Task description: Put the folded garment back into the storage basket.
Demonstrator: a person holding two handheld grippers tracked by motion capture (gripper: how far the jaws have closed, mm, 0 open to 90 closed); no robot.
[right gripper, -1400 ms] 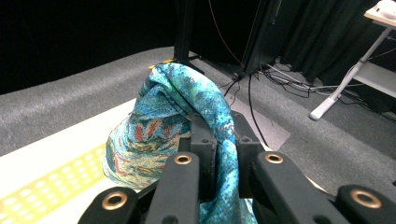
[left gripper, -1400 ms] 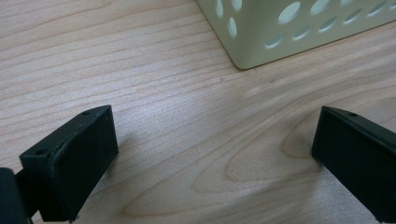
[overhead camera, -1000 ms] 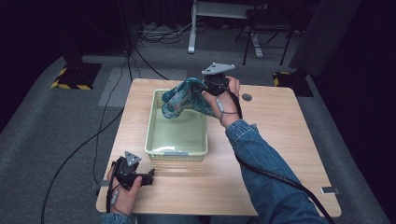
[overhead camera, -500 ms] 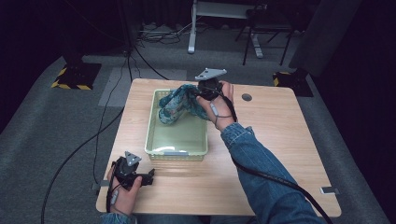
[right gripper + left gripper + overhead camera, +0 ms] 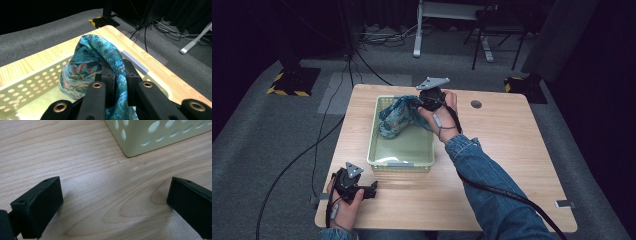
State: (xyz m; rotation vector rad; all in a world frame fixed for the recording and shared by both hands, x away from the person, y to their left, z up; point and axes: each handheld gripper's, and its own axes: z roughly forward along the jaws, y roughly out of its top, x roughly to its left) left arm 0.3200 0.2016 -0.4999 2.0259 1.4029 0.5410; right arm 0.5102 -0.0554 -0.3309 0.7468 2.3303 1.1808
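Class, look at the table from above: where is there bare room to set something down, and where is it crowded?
Bare wood lies right of the green basket out to the table edge, past the denim sleeve. The near strip by the left gripper is narrower. The basket's far end is crowded: the right gripper holds the patterned cloth there.

Basket (image 5: pixel 402 150) sitting mid-bench (image 5: pixel 512 150), toward the left.
Cloth (image 5: pixel 399 114) hanging into basket's far end from right claw (image 5: pixel 424 102); left claw (image 5: pixel 371 189) resting near bench's front-left corner.

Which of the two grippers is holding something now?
The right gripper: its jaws pinch the blue patterned cloth above the green basket. The left gripper rests open on the table.
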